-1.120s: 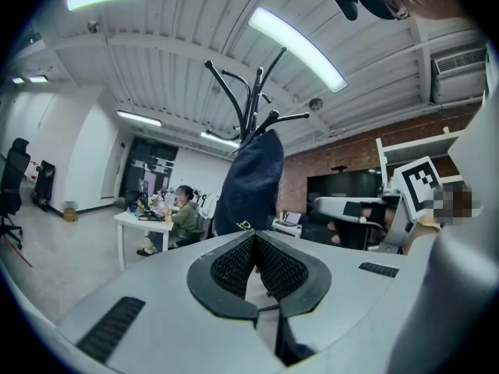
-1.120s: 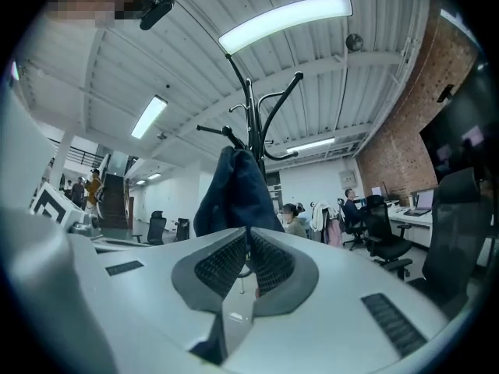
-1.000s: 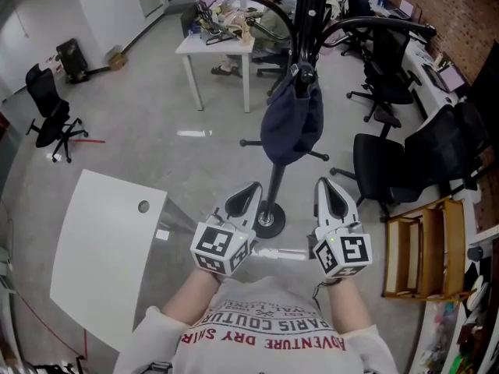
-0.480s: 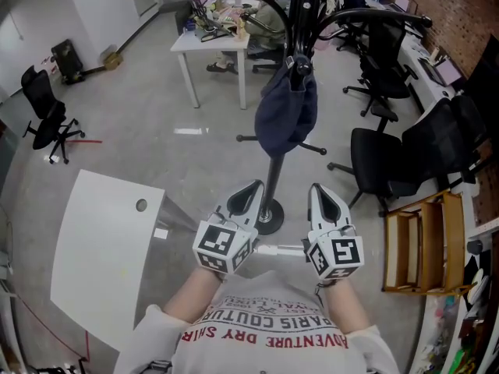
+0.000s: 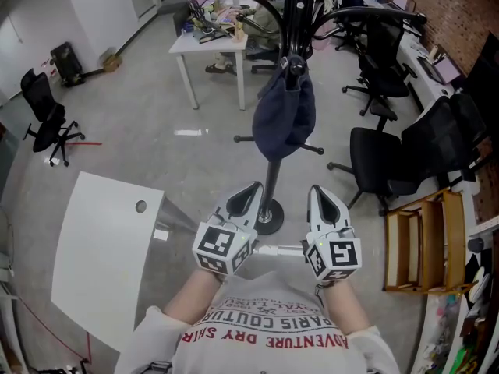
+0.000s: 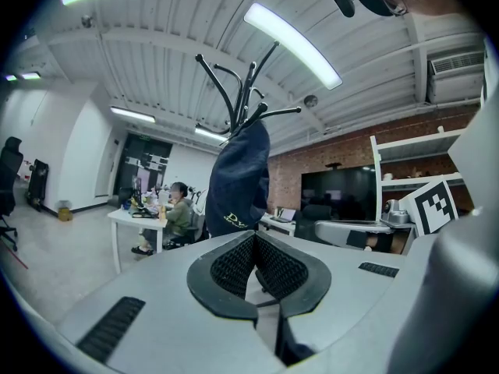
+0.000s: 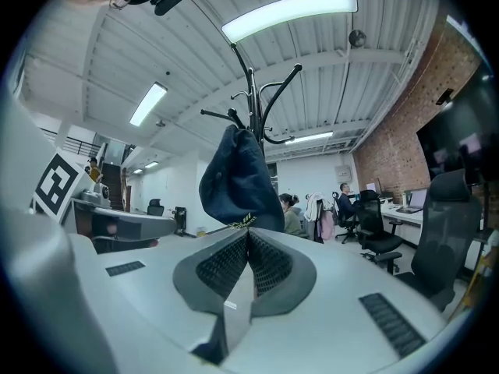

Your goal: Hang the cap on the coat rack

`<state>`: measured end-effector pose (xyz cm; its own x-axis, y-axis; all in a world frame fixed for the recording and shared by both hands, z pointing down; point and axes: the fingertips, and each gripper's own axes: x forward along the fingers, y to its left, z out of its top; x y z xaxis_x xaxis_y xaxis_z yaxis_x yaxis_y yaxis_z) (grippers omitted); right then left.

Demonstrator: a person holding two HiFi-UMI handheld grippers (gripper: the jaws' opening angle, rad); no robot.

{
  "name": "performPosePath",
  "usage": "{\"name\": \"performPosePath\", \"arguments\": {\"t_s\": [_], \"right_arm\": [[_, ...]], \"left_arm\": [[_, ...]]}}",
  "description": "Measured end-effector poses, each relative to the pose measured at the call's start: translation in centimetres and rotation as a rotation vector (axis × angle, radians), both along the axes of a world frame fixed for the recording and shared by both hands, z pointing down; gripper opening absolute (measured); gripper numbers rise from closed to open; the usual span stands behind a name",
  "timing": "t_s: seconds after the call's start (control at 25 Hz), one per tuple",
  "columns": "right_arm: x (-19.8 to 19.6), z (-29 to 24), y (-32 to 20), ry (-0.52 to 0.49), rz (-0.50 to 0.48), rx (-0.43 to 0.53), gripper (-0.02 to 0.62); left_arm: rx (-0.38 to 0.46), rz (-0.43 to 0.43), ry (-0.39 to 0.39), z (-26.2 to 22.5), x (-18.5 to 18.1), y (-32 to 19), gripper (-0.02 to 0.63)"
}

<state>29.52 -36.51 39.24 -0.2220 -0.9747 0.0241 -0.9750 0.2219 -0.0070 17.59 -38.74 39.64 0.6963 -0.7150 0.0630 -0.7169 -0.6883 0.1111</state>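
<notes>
A dark navy cap [image 5: 284,119] hangs from a hook of the black coat rack [image 5: 294,22], whose pole runs down to a round base [image 5: 267,220] on the floor. The same cap [image 6: 238,179] shows in the left gripper view, and the cap [image 7: 238,184] hangs in the right gripper view too. My left gripper [image 5: 251,194] and right gripper [image 5: 321,195] are held side by side near my chest, below the cap and apart from it. Both are shut with nothing between their jaws.
A white table top [image 5: 105,248] lies at the lower left. Black office chairs [image 5: 390,158] stand to the right, with a wooden shelf unit [image 5: 425,248] beyond them. A white desk [image 5: 210,49] with seated people is behind the rack.
The view has shifted slightly, so the cap and rack sit a little higher in the head view. Both grippers stay low near my chest.
</notes>
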Motion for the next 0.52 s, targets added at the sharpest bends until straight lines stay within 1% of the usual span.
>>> {"name": "performPosePath", "arguments": {"t_s": [0.24, 0.52], "right_arm": [[0.43, 0.01, 0.09, 0.0, 0.011, 0.001, 0.015], [0.17, 0.9, -0.11, -0.011, -0.01, -0.035, 0.015]], "left_arm": [[-0.005, 0.001, 0.0, 0.16, 0.24, 0.06, 0.006], [-0.013, -0.003, 0.0, 0.45, 0.36, -0.01, 0.006]]}}
